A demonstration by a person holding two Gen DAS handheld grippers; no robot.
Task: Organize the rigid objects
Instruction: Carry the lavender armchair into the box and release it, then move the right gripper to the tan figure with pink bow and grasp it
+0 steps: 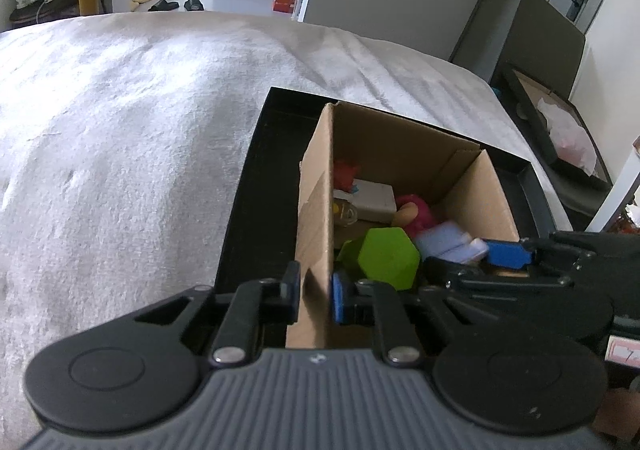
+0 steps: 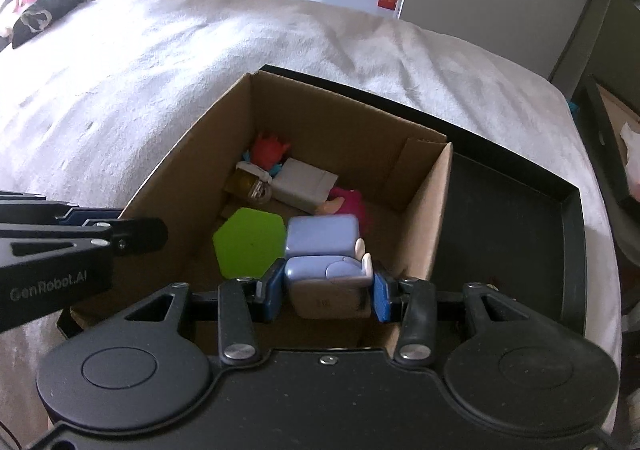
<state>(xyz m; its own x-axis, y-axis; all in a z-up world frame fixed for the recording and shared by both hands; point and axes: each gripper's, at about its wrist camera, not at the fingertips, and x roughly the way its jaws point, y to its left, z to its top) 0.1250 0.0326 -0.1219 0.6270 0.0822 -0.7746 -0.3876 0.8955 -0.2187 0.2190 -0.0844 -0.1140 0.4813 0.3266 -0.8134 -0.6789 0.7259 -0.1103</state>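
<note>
Cardboard box [image 2: 424, 210] in a black tray [image 2: 520, 234] on the bed; its left wall is pinched by the left hand-held gripper [image 1: 314, 296]. The right hand-held gripper [image 2: 326, 290] holds a lilac block [image 2: 320, 274] over the box. Green hexagon [image 2: 250, 242] and other toys already inside; release remains. Ahead, open floor space is scarce.

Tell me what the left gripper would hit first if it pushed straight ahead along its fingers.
The left gripper straddles the left wall of the cardboard box, one finger either side. Pushed straight on, it would likely slide along that wall and meet the box's far corner; the inner finger might graze the green hexagonal block first. Depth is unclear.
</note>
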